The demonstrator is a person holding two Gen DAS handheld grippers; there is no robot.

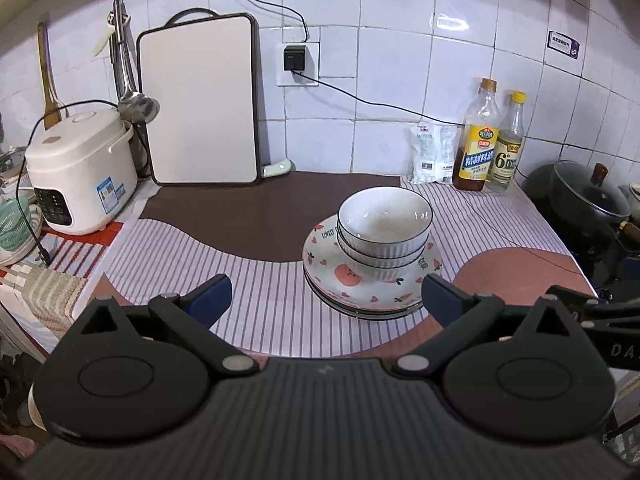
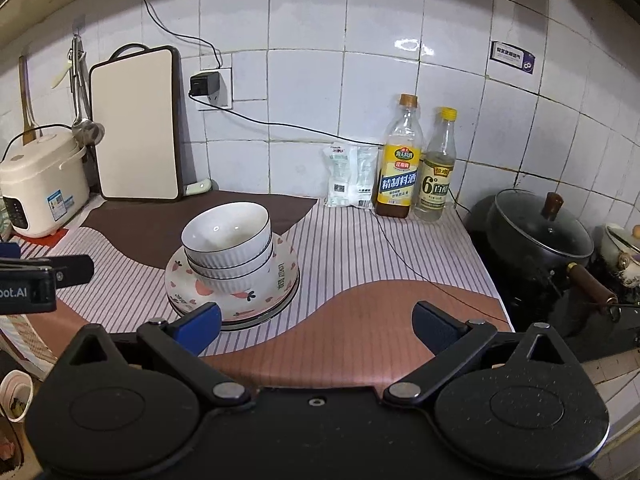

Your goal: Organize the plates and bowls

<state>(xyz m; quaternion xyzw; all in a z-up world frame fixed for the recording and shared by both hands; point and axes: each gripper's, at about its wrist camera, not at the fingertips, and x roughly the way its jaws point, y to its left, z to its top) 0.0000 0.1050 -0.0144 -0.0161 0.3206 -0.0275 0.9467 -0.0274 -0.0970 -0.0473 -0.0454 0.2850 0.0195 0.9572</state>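
Nested white ribbed bowls (image 1: pixel 385 224) with dark rims sit on a stack of plates (image 1: pixel 336 276); the top plate is white with pink fruit prints. The stack stands on the striped counter mat. The same bowls (image 2: pixel 228 240) and plates (image 2: pixel 280 280) show in the right wrist view. My left gripper (image 1: pixel 326 300) is open and empty, just in front of the stack, its right finger near the plate rim. My right gripper (image 2: pixel 318 328) is open and empty, in front and to the right of the stack, its left finger over the plate's near edge.
A white rice cooker (image 1: pixel 78 168) and a leaning cutting board (image 1: pixel 200 100) stand at the back left. Two bottles (image 1: pixel 478 140) and a white packet (image 1: pixel 432 154) stand at the back right. A black lidded pot (image 2: pixel 536 232) sits on the stove at right. A cable (image 2: pixel 400 256) crosses the mat.
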